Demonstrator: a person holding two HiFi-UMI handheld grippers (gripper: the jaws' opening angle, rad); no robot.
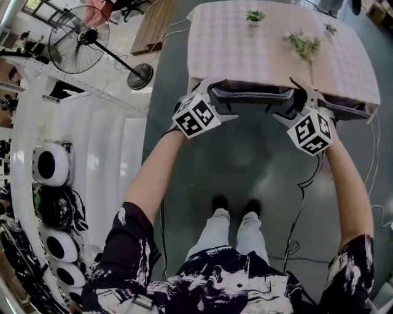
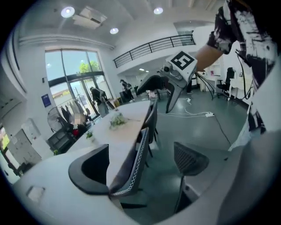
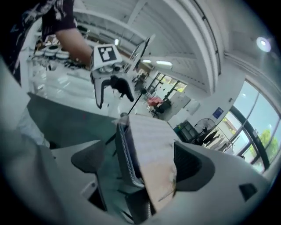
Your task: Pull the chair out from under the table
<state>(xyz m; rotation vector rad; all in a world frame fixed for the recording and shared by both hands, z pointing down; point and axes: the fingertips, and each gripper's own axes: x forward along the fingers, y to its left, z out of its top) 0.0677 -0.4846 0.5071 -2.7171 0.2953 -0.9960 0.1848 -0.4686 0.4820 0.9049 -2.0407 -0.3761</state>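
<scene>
A dark grey chair back with white stitching [image 1: 252, 95] stands tucked against the near edge of a table [image 1: 245, 55] covered with a pale checked cloth. My left gripper [image 1: 212, 99] is at the back's left end and my right gripper [image 1: 296, 105] at its right end. In the left gripper view the chair back [image 2: 134, 154] runs between the wide-apart jaws of the left gripper [image 2: 138, 165], which is open. In the right gripper view the chair back [image 3: 125, 154] likewise sits inside the open right gripper [image 3: 140, 162]. Neither pair of pads presses the back.
Two small plants [image 1: 255, 15] [image 1: 304, 43] stand on the table. A standing fan [image 1: 80, 37] is at the far left, beside a white shelf [image 1: 52, 165] of round items. Cables [image 1: 301, 202] lie on the grey floor to the right of the person's feet [image 1: 233, 205].
</scene>
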